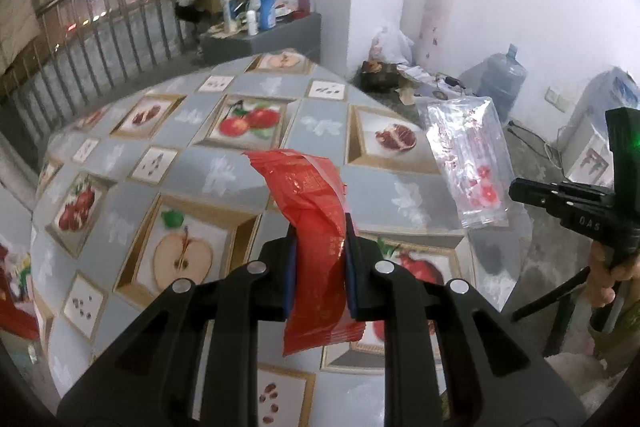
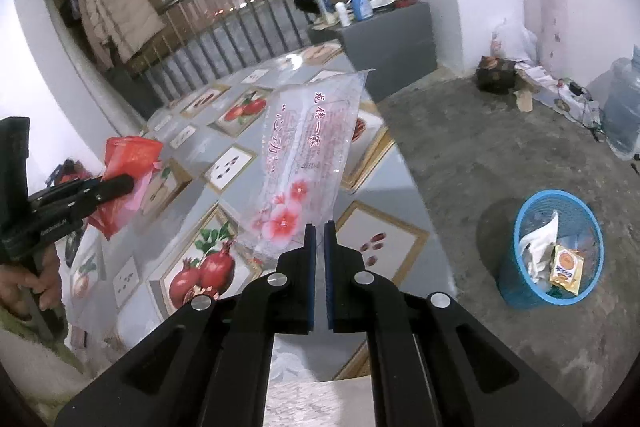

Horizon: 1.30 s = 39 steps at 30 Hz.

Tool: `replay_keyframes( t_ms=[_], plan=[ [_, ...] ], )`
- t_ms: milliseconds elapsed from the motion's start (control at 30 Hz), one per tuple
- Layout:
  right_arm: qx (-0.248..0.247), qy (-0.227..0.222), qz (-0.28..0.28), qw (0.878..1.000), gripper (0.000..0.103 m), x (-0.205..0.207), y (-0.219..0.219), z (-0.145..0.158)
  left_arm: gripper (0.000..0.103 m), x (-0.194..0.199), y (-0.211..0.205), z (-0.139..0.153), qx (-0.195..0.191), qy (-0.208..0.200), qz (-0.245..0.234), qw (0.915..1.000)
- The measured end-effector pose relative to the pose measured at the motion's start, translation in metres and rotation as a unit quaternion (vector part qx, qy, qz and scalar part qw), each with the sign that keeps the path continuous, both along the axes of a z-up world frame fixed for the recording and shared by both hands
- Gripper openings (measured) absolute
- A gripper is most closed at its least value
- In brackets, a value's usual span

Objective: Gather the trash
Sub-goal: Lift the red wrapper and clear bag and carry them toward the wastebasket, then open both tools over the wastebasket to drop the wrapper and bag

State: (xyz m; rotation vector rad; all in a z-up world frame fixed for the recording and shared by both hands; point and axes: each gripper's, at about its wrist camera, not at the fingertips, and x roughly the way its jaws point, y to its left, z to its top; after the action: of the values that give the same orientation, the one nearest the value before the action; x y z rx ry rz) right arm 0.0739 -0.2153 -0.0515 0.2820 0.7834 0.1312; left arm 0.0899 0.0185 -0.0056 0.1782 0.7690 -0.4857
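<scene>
Above the desk (image 1: 248, 187) with its fruit-print cloth, both grippers hold wrappers clear of the surface. Left gripper (image 1: 320, 251) has its jaws pinching a crumpled red wrapper (image 1: 316, 227) that rises above the pads and hangs below them. Right gripper (image 2: 319, 239) has its jaws nearly pressed together on the lower edge of a clear plastic bag (image 2: 308, 147) printed with pink flowers and red lettering; the bag stands up and tilts toward the far side.

On the concrete floor to the right of the desk stands a blue mesh basket (image 2: 516, 283), well apart from both grippers, with white paper and a yellow snack packet (image 2: 566, 267) inside it. Far behind the desk sits a grey cabinet (image 2: 392, 39) crowded with bottles, next to a metal railing (image 1: 100, 43). Against the far wall lie scattered papers, a white plastic bag and a large water jug (image 1: 502, 83).

From the left wrist view the clear bag partly hides the desk's right edge. The lettering on both wrappers is too blurred to read. Only part of each hand shows, cut off at the frame edges.
</scene>
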Motion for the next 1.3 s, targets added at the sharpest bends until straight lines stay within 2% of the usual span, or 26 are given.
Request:
replay_keyframes(
  t_ms=[133, 400, 533, 667, 800, 933, 1033, 1167, 1300],
  plan=[
    [0.000, -0.005, -0.016, 1.000, 0.004, -0.001, -0.013, 0.001, 0.017, 0.004, -0.020, 0.005, 0.014, -0.016, -0.016, 0.9997],
    [0.012, -0.016, -0.071, 0.997, 0.004, -0.011, -0.054, 0.000, 0.017, 0.018, -0.065, 0.007, 0.022, -0.017, -0.060, 0.9978],
    [0.014, -0.019, -0.121, 0.992, 0.004, -0.021, -0.086, 0.001, 0.017, 0.033, -0.096, 0.012, -0.008, 0.008, -0.104, 0.9946],
    [0.016, -0.022, -0.198, 0.980, 0.004, -0.037, -0.136, 0.002, 0.017, 0.056, -0.138, 0.016, -0.028, 0.029, -0.140, 0.9894],
    [0.017, -0.010, -0.267, 0.963, 0.004, -0.049, -0.181, -0.007, 0.017, 0.079, -0.204, 0.010, -0.035, 0.077, -0.190, 0.9782],
    [0.046, 0.030, -0.324, 0.944, 0.004, -0.050, -0.229, -0.040, 0.017, 0.093, -0.275, -0.008, -0.022, 0.125, -0.234, 0.9638],
    [0.072, 0.061, -0.349, 0.932, 0.004, -0.048, -0.252, -0.071, 0.017, 0.098, -0.331, -0.035, 0.008, 0.151, -0.256, 0.9547],
    [0.114, 0.093, -0.368, 0.918, 0.004, -0.042, -0.286, -0.119, 0.018, 0.104, -0.396, -0.081, 0.038, 0.200, -0.280, 0.9382],
    [0.135, 0.117, -0.387, 0.905, 0.004, -0.031, -0.313, -0.159, 0.018, 0.106, -0.451, -0.125, 0.070, 0.217, -0.292, 0.9288]
  ],
)
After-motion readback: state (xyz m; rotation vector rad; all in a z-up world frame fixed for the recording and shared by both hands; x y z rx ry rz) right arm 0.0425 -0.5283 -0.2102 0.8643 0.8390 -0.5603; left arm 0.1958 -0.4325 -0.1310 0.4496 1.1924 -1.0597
